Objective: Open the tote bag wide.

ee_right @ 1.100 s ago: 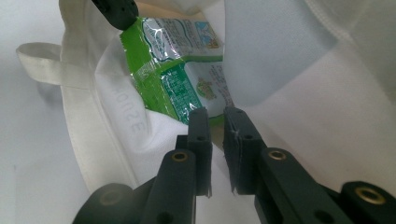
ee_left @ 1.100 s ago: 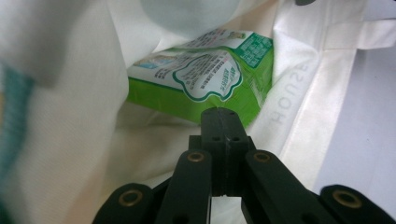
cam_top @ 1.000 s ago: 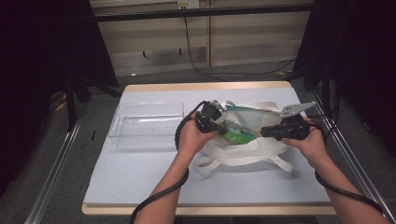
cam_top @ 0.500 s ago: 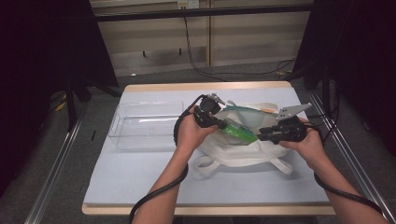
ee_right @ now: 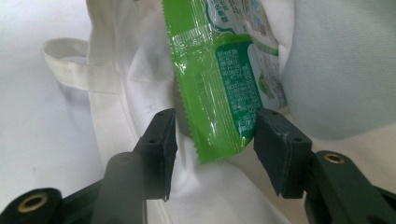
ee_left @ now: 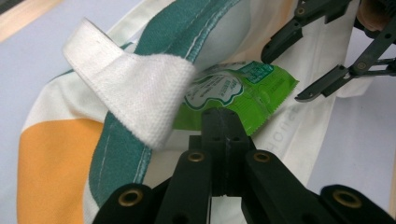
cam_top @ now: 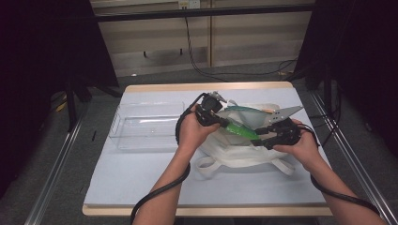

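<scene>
A white tote bag (cam_top: 244,152) with green and orange panels (ee_left: 56,163) lies on the table. A green snack packet (cam_top: 241,131) sticks out of its mouth. My left gripper (cam_top: 217,121) is shut at the bag's rim, its closed tips (ee_left: 224,121) against the fabric just under the packet (ee_left: 233,93); a white strap (ee_left: 135,88) drapes beside them. My right gripper (cam_top: 260,136) faces it from the other side (ee_left: 285,70). Its jaws have just been opening and stand apart on either side of the packet's end (ee_right: 219,79), the pads off it (ee_right: 212,140).
A clear plastic tray (cam_top: 145,129) stands left of the bag on the pale blue table top (cam_top: 141,187). The bag's loose handles (cam_top: 211,164) trail toward the front. Metal rails run along both sides of the table.
The right gripper's jaws have spread off the packet's end. Both hands stay almost where they were, and the left gripper stays shut.
</scene>
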{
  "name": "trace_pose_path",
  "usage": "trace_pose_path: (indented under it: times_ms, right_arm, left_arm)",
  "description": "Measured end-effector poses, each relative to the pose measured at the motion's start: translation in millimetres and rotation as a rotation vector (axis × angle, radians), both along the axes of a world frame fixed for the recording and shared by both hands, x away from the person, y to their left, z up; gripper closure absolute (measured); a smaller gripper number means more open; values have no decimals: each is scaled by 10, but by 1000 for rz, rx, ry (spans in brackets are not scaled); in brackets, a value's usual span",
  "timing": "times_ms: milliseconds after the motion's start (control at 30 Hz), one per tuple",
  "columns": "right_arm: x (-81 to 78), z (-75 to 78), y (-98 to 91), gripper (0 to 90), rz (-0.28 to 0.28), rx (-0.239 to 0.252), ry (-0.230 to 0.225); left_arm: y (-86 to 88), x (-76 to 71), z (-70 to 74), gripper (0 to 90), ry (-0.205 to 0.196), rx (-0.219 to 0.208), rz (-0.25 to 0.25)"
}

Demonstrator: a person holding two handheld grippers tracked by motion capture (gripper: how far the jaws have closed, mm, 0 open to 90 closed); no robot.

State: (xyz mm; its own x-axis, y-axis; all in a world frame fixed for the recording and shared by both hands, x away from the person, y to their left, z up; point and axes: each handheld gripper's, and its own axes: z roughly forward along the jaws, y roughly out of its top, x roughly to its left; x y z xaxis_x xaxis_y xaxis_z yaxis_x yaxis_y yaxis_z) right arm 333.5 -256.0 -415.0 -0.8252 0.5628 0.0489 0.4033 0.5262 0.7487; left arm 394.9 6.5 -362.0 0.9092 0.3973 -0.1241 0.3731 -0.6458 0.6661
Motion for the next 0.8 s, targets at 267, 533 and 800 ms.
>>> trace_pose_path:
  times_ms: [267,533,800]
  right_arm:
    - [12,-5,47,441,-4,-31,-12]
    - [28,-11,14,638,-14,-60,-43]
    - [26,53,-24,879,16,-52,-38]
  left_arm:
    - [7,8,-8,900,-2,1,-5]
    - [7,-19,-56,900,11,-17,-19]
    - [29,-58,-96,892,-15,-6,-66]
